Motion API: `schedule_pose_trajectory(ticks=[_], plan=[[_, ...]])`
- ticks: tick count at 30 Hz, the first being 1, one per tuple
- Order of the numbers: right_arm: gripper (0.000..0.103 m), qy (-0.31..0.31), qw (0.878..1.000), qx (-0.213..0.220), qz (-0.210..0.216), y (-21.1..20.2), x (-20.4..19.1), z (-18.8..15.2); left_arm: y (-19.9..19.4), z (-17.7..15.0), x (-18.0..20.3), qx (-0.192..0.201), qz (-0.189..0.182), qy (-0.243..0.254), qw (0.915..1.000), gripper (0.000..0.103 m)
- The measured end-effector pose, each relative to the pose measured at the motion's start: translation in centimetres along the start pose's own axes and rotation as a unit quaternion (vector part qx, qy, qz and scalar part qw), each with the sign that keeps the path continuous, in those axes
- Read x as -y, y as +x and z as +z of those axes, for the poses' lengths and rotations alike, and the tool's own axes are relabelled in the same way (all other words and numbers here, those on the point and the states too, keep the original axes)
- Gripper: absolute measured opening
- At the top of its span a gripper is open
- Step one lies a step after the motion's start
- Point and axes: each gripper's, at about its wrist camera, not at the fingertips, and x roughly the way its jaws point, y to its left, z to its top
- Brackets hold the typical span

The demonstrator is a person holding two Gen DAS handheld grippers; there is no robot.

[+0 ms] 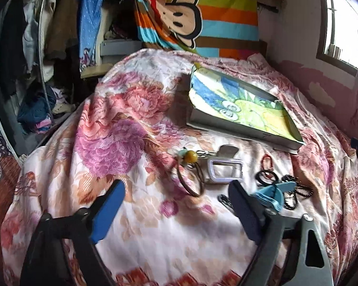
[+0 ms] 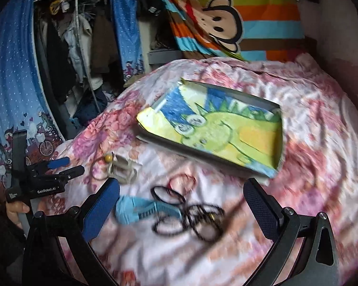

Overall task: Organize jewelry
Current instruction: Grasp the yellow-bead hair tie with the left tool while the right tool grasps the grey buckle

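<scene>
Both tongs are standing wide open over the bed and are gripping nothing. The left gripper (image 1: 176, 211) is hovering above the floral bedspread (image 1: 136, 124), its blue pads (image 1: 108, 211) spread well apart. The right gripper (image 2: 181, 211) is hanging likewise, jaws fully parted, above a loose heap of jewelry.

The task items are lying in a cluster on the bedspread, in front of a shallow box (image 2: 210, 128) lined with a green dinosaur drawing:
- black bead bracelets (image 2: 200, 221), several overlapping each other;
- a light blue hair clip (image 2: 140, 208), just beside the bracelets;
- a red ring-shaped band (image 2: 182, 181), between the bracelets and the box;
- a brown bangle (image 1: 189, 182) with a yellow bead charm (image 1: 191, 155) near it;
- a white rectangular case (image 1: 224, 169), touching the bangle.

The right view is motion-blurred, so finer detail cannot be told.
</scene>
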Motion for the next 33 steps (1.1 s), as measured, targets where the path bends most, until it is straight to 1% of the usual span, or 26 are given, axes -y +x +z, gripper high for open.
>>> schedule_pose_trajectory(ticks=[1,2,4,5,7,8,9,10,11,13,16,20,21,23,25,27,28,31,33], plan=[[0.101,-0.011,1.0,-0.001,0.01,1.2,-0.4,0.2,0.6,0.2,-0.3,-0.007,-0.005,-0.004,1.0,0.071],[0.1,-0.025,0.999,-0.004,0.022,2.4,-0.9,0.3,1.2,0.5,-0.7,-0.017,-0.014,-0.01,0.9997,0.068],[0.097,-0.052,0.997,-0.014,0.047,4.1,-1.9,0.3,2.0,0.8,-1.3,-0.029,-0.027,-0.022,0.999,0.057],[0.094,-0.076,0.995,-0.023,0.062,5.3,-2.9,0.2,2.4,0.9,-1.5,-0.036,-0.037,-0.028,0.9983,0.053],[0.09,-0.11,0.99,-0.041,0.082,6.8,-4.1,0.0,3.1,1.1,-1.8,-0.051,-0.06,-0.038,0.9961,0.039],[0.087,-0.13,0.986,-0.053,0.089,7.7,-4.8,-0.1,3.5,1.3,-1.9,-0.057,-0.07,-0.038,0.9952,0.036],[0.085,-0.14,0.984,-0.059,0.093,8.1,-5.1,-0.2,3.7,1.3,-1.8,-0.061,-0.072,-0.037,0.9948,0.03],[0.081,-0.156,0.98,-0.069,0.103,8.8,-5.6,-0.3,3.9,1.4,-1.9,-0.065,-0.076,-0.036,0.9944,0.027],[0.076,-0.165,0.978,-0.075,0.107,9.1,-5.9,-0.2,4.1,1.4,-1.9,-0.069,-0.08,-0.036,0.9937,0.025],[0.071,-0.186,0.971,-0.092,0.121,10.2,-6.7,-0.2,4.5,1.4,-1.9,-0.077,-0.089,-0.039,0.9924,0.021],[0.07,-0.212,0.961,-0.116,0.134,11.4,-7.6,-0.4,4.9,1.5,-2.1,-0.087,-0.099,-0.042,0.9904,0.018],[0.068,-0.245,0.949,-0.135,0.146,12.7,-8.9,-0.7,5.5,1.6,-2.3,-0.1,-0.099,-0.049,0.9888,0.016],[0.066,-0.253,0.947,-0.137,0.145,13.2,-9.2,-0.8,5.5,1.6,-2.4,-0.102,-0.099,-0.051,0.9886,0.012],[0.061,-0.267,0.943,-0.139,0.142,13.8,-9.8,-0.8,5.7,1.6,-2.5,-0.105,-0.098,-0.054,0.9882,0.011],[0.058,-0.271,0.942,-0.138,0.144,14.0,-10.1,-0.7,5.9,1.6,-2.5,-0.107,-0.096,-0.053,0.9882,0.009],[0.052,-0.275,0.94,-0.135,0.147,14.2,-10.5,-0.7,6.1,1.7,-2.5,-0.108,-0.095,-0.049,0.9884,0.008],[0.046,-0.277,0.94,-0.133,0.149,14.4,-10.7,-0.6,6.1,1.7,-2.4,-0.107,-0.095,-0.048,0.9885,0.007],[0.045,-0.282,0.94,-0.124,0.147,14.1,-10.8,-0.8,6.1,1.7,-2.5,-0.103,-0.092,-0.049,0.9892,0.003],[0.044,-0.277,0.942,-0.119,0.146,14.0,-10.8,-1.0,6.0,1.7,-2.5,-0.099,-0.088,-0.052,0.9898,0.003]])
